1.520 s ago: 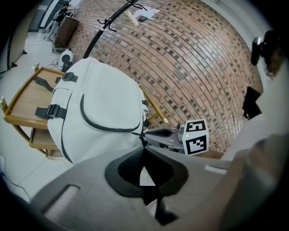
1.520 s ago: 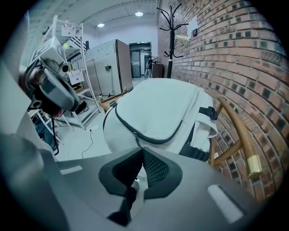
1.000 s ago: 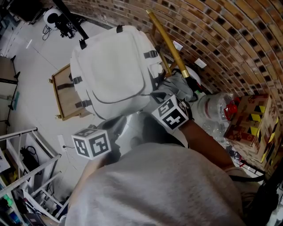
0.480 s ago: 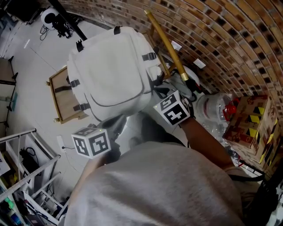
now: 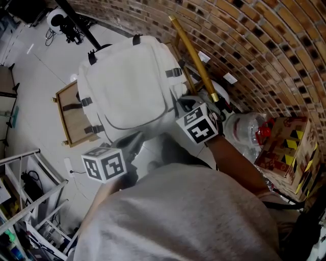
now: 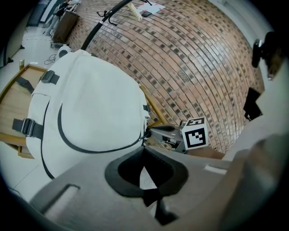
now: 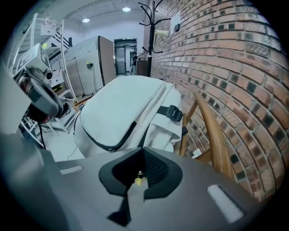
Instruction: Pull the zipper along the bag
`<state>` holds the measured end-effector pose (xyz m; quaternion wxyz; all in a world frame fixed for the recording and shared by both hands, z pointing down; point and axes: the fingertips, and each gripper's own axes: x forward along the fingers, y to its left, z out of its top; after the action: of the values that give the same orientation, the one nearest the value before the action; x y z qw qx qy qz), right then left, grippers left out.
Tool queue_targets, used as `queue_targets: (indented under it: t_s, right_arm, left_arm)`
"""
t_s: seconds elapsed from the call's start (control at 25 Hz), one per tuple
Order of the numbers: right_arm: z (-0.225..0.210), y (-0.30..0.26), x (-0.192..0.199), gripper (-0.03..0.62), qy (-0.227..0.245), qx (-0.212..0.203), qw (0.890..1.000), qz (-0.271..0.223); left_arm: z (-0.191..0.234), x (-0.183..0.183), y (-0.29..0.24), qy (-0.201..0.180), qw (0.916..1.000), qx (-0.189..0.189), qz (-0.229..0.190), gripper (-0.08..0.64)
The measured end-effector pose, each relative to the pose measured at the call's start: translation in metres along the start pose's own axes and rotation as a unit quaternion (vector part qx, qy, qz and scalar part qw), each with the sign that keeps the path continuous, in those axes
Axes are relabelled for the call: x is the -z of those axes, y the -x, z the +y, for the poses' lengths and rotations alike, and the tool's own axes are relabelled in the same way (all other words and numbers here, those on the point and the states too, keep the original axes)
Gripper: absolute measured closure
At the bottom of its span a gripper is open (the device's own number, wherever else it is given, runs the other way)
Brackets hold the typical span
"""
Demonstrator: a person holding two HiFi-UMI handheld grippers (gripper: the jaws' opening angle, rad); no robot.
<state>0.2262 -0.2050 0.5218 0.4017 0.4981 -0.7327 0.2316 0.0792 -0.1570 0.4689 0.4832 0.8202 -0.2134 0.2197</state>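
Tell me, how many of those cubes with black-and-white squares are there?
2. One cube sits on the left gripper, low left in the head view; the other cube sits on the right gripper, beside the white backpack. No others show.

A brick wall (image 5: 265, 46) meets pale floor (image 5: 35, 76); coat rack (image 7: 153, 18), ceiling lights (image 7: 126, 9).

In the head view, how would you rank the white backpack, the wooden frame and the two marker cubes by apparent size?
1. white backpack
2. wooden frame, partly hidden
3. left marker cube and right marker cube: about alike, so unranked; both are nearer the camera.
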Motion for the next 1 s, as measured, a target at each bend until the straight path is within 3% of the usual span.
queue_targets:
  t_s: [1.0]
  right_arm:
    - [-0.021,-0.023,-0.074,0.584,0.041,-0.032,0.998,-0.034]
  left_arm:
    - [0.026,-0.052,0.005,0.028,0.9973,-0.036,-0.057,0.56]
